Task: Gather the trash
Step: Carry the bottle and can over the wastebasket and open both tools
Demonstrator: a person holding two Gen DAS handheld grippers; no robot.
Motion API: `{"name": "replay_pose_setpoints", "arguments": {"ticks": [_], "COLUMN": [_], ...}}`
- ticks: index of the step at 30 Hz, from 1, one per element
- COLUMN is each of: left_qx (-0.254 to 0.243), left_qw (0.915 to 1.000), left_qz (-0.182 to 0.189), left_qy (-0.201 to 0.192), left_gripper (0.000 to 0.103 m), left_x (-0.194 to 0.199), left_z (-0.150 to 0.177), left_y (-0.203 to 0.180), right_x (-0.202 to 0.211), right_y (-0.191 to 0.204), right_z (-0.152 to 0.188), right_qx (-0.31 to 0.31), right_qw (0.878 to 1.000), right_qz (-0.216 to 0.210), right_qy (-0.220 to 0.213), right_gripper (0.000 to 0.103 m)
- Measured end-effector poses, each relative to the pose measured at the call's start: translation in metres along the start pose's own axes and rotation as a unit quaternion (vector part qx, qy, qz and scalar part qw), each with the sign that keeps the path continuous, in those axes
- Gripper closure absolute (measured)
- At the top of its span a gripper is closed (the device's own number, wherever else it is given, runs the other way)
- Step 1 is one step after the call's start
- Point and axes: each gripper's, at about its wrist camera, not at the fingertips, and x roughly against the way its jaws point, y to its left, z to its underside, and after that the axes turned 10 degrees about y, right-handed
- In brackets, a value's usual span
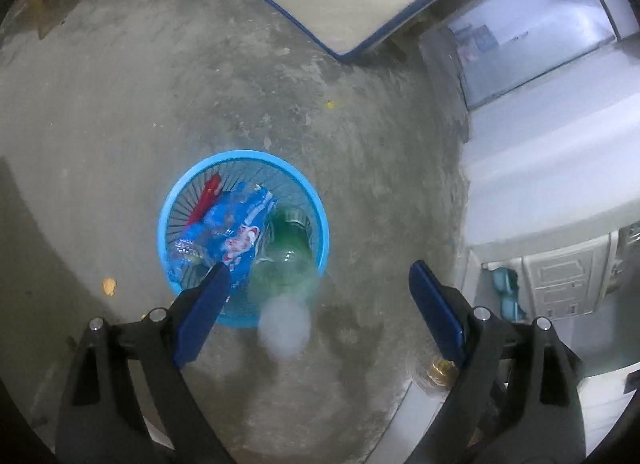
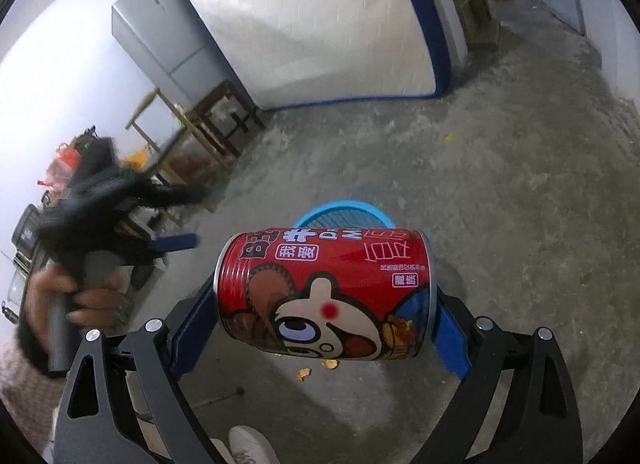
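Left hand-held gripper spread wide and holding nothing, poised above a blue basket on the concrete floor, green bottle and wrappers inside, right hand-held gripper clamped sideways on a red can, above the basket's rim.

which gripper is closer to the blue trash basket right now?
Left, I'd judge. The left gripper hangs open right over the blue trash basket, one fingertip overlapping its rim. The right gripper, shut on the red can, sits back, with the basket beyond the can.
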Motion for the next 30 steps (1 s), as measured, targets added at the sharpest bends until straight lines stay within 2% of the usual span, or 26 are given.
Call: {"name": "replay_pose_setpoints", "arguments": {"ticks": [3,7,10,12,16,22,26,30], "left_qx": [-0.008,-0.005,-0.009,-0.012,-0.014,-0.009,-0.010,0.004], "left_qw": [0.9995,0.9980,0.9970,0.9965,0.9940,0.9907,0.9860,0.9846], "left_qz": [-0.017,-0.025,-0.033,-0.033,-0.035,-0.027,-0.038,-0.042], "left_qy": [-0.026,-0.058,-0.069,-0.076,-0.102,-0.133,-0.162,-0.170], "left_gripper": [0.016,0.014,0.014,0.014,0.013,0.013,0.013,0.013], "left_x": [0.029,0.084,0.117,0.136,0.169,0.199,0.215,0.221], "left_z": [0.012,0.039,0.061,0.076,0.110,0.157,0.182,0.195], "left_y": [0.003,0.020,0.031,0.036,0.048,0.066,0.075,0.086], "right_x": [-0.040,-0.114,-0.156,-0.179,-0.218,-0.252,-0.256,-0.262], "right_y": [-0.006,-0.011,-0.013,-0.012,-0.006,-0.008,-0.011,-0.009], "right_z": [-0.010,-0.022,-0.028,-0.036,-0.043,-0.044,-0.042,-0.043], "right_qx": [0.009,0.019,0.030,0.033,0.064,0.077,0.070,0.087], "right_qw": [1.000,0.996,0.993,0.991,0.983,0.972,0.973,0.971], "right_qz": [0.003,0.047,0.061,0.060,0.088,0.123,0.109,0.121], "right_qy": [0.025,0.074,0.098,0.113,0.147,0.185,0.190,0.189], "right_gripper": [0.013,0.013,0.013,0.013,0.013,0.013,0.012,0.010]}}
